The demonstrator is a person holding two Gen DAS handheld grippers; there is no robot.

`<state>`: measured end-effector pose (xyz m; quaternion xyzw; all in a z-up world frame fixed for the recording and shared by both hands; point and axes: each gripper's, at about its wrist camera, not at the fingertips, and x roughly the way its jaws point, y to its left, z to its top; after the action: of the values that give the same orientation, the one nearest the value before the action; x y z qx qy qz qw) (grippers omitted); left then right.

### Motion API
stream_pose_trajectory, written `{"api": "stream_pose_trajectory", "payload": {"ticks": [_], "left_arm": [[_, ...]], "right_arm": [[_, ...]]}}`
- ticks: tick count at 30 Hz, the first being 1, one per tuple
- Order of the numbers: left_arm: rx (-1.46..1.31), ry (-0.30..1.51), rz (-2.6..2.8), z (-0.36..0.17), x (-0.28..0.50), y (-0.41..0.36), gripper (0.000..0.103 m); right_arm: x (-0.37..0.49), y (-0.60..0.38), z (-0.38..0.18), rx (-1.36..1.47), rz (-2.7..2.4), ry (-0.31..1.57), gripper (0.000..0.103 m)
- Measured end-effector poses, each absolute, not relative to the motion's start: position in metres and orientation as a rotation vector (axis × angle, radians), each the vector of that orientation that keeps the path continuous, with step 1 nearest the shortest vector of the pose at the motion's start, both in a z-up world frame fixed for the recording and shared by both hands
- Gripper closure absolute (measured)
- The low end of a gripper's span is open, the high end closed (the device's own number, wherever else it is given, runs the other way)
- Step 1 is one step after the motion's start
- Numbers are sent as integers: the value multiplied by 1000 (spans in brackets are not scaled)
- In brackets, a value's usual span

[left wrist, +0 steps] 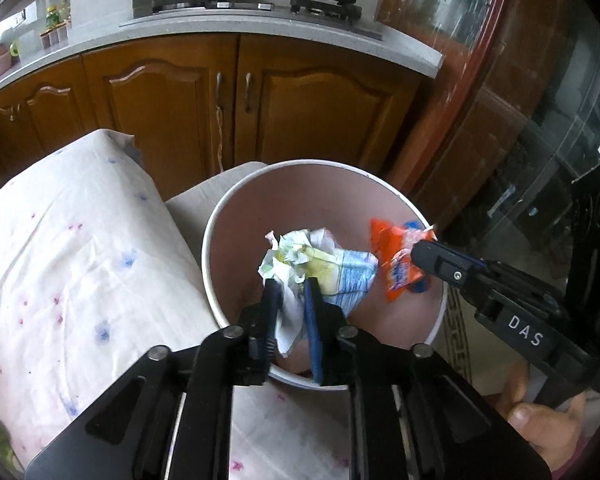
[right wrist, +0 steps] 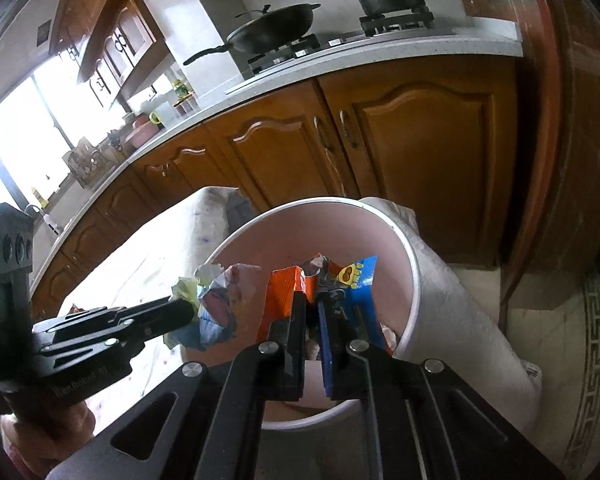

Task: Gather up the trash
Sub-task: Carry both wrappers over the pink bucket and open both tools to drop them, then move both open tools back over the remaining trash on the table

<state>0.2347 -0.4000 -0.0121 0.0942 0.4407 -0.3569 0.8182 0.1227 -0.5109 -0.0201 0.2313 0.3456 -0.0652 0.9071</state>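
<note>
Two held wrappers — over bin (left wrist: 220, 248)

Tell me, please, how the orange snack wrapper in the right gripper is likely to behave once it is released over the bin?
The orange snack wrapper looks thin, creased and empty, so it is probably very light and floppy. Pinched by the right gripper above the white bin, it may flutter down rather than drop straight. Its glossy film could also slip or cling to the fingers.

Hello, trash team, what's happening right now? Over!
Left gripper shut on crumpled wrapper, right gripper shut on orange snack bag. Both over the open bin. Nothing dropped yet. Nothing in the way.
</note>
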Motion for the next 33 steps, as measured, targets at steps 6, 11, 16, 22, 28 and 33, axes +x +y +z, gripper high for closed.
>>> {"api": "stream_pose_trajectory", "payload": {"ticks": [6,11,16,22,28,33], "left_arm": [[178,925,-750,-9,232,-393,65],[131,912,-741,-2,228,-372,65],[83,894,-715,5,219,-342,65],[41,858,-663,13,204,-298,65],[23,820,-610,20,184,-250,65],[0,816,-581,22,173,-215,65]], "right_arm": [[118,-516,-19,498,-134,684,60],[112,-517,-13,511,-140,654,60],[106,-507,-6,501,-128,624,43],[93,-486,4,512,-91,573,24],[81,-459,15,512,-49,520,21],[79,-434,19,501,-7,523,21]]}}
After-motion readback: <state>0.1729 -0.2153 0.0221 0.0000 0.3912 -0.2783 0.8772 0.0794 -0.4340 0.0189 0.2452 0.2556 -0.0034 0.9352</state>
